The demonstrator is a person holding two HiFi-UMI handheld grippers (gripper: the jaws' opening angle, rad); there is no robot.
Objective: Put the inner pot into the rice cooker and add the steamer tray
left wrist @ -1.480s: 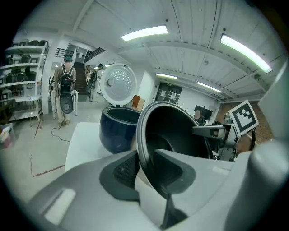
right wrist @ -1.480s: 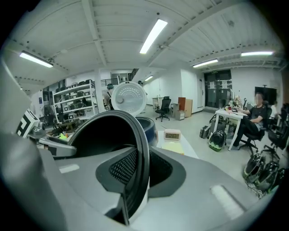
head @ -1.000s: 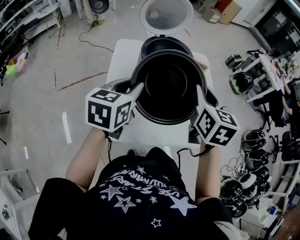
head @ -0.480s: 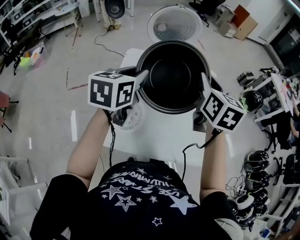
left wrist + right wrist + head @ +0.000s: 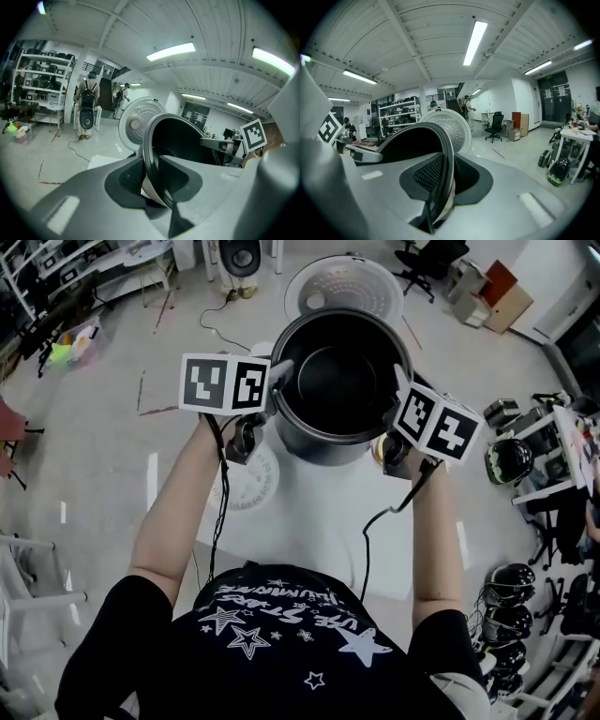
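Head view: inner pot [image 5: 339, 381] now farther forward, nearer cooker lid [image 5: 347, 282].

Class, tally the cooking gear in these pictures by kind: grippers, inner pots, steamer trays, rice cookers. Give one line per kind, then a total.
grippers: 2, the left gripper and the right gripper, both clamped on the pot's rim
inner pot: 1
steamer tray: 1
rice cooker: 1, lid open
Total: 5

Dark helmets [image 5: 511, 460] lie at the right (one green-marked, it seems); an office chair [image 5: 494, 125] stands farther off.
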